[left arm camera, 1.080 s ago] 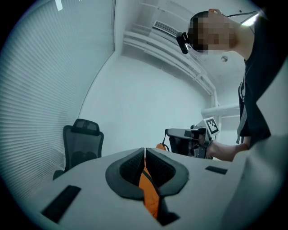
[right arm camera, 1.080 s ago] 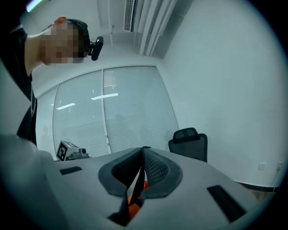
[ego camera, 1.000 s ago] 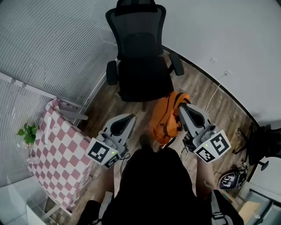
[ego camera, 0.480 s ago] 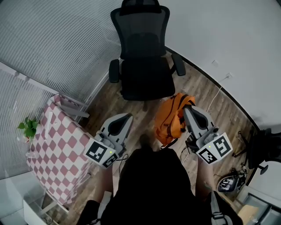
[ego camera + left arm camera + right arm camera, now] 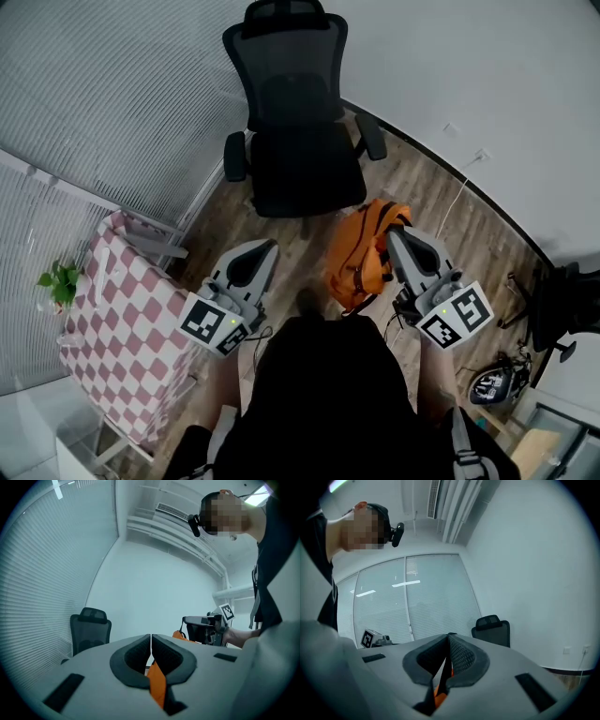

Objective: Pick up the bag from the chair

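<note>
The orange bag (image 5: 356,258) hangs off the floor beside the person's right side, clear of the black office chair (image 5: 295,150), whose seat is bare. My right gripper (image 5: 392,234) is shut on a dark strap of the bag, with orange showing below its pads in the right gripper view (image 5: 449,637). My left gripper (image 5: 265,246) is held apart from the bag, to its left. Its jaws are pressed together (image 5: 151,637), and an orange strip shows low in the gap behind them. From the left gripper view, the chair (image 5: 89,630) stands at left and the bag (image 5: 180,635) by the other gripper.
A table with a pink-and-white checked cloth (image 5: 131,319) and a small plant (image 5: 58,286) stand at left, by the blinds. A white cable (image 5: 459,202) runs from a wall socket. A second dark chair (image 5: 562,309) and a dark helmet-like thing (image 5: 487,384) sit at right.
The bag stays hanging from my right gripper the whole time. Both grippers keep nearly the same pose; the view only shifts slightly against the chair.
</note>
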`<move>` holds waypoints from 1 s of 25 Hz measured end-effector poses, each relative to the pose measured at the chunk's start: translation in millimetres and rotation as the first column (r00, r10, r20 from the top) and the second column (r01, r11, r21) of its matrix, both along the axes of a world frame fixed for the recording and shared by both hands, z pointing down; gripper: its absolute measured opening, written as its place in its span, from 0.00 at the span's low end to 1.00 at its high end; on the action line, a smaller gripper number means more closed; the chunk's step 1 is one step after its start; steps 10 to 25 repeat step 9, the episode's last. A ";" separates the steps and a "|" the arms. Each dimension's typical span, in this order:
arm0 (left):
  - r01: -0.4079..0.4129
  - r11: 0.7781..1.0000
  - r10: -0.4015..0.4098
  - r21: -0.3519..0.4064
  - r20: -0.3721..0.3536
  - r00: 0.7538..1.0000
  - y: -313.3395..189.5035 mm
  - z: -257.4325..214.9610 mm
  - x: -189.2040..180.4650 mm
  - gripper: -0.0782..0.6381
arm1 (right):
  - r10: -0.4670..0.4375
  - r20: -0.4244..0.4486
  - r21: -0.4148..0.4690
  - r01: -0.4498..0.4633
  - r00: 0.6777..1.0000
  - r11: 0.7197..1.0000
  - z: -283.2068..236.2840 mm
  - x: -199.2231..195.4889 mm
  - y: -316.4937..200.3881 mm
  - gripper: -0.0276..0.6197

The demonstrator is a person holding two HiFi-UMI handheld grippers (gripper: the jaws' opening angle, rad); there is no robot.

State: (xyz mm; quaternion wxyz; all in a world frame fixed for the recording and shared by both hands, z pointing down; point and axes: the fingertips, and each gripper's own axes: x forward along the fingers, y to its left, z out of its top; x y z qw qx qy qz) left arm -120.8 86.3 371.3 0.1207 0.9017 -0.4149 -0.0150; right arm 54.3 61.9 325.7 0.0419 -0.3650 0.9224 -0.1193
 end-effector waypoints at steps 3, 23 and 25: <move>-0.008 1.000 0.008 -0.003 0.000 1.000 -2.0 0.5 3.0 0.16 | 0.004 -0.005 0.000 -0.004 1.000 1.000 0.3 2.3 0.8 0.09; -0.019 1.000 0.019 -0.013 0.000 1.000 -3.1 4.9 8.6 0.16 | 0.008 -0.018 -0.006 -0.008 1.000 1.000 4.7 6.2 3.2 0.09; -0.019 1.000 0.019 -0.013 0.000 1.000 -3.1 4.9 8.6 0.16 | 0.008 -0.018 -0.006 -0.008 1.000 1.000 4.7 6.2 3.2 0.09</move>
